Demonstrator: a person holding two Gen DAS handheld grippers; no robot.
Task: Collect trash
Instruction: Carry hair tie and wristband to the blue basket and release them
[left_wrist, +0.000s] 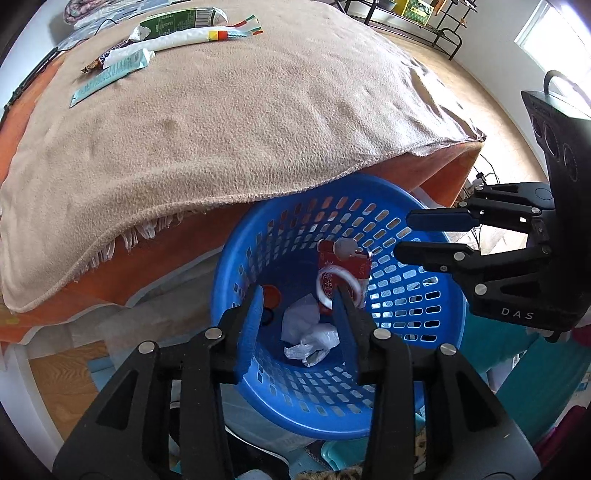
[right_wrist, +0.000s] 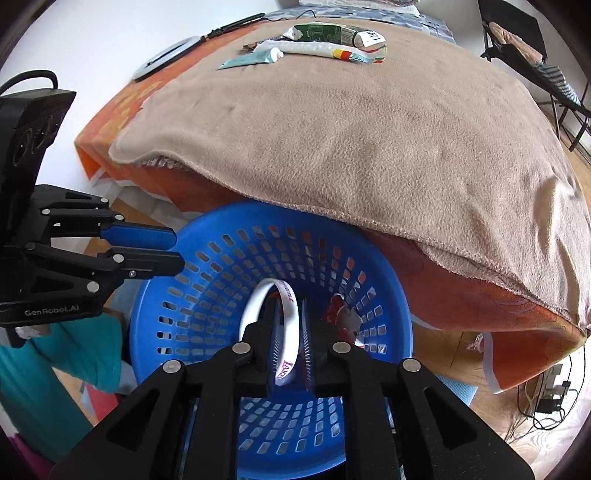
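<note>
A blue perforated basket (left_wrist: 424, 332) (right_wrist: 207, 266) stands on the floor against the bed. Inside lie a red carton (left_wrist: 354, 264) (right_wrist: 338, 314), crumpled white plastic (left_wrist: 308, 334) and an orange cap (left_wrist: 272, 295). My left gripper (left_wrist: 301, 306) is open over the basket; a white wristband (left_wrist: 325, 286) shows beside its right finger. My right gripper (right_wrist: 290, 332) is shut on a white wristband (right_wrist: 286, 314) with purple lettering, held over the basket. Each gripper shows in the other's view, the right (left_wrist: 402, 234) with a narrow gap, the left (right_wrist: 175, 251) likewise. More trash lies at the far side of the bed: a green carton (left_wrist: 177, 20) (right_wrist: 328, 33), a white tube (left_wrist: 177, 38) (right_wrist: 314, 48), a teal tube (left_wrist: 114, 70) (right_wrist: 251, 58).
A tan blanket (left_wrist: 240, 122) (right_wrist: 369, 129) covers the orange bed, overhanging the basket's far rim. A snack wrapper (left_wrist: 107, 57) lies by the tubes. Teal fabric (right_wrist: 55, 369) and clutter surround the basket. Cables lie on the wooden floor (right_wrist: 546, 402). Chairs stand at the far right (right_wrist: 535, 55).
</note>
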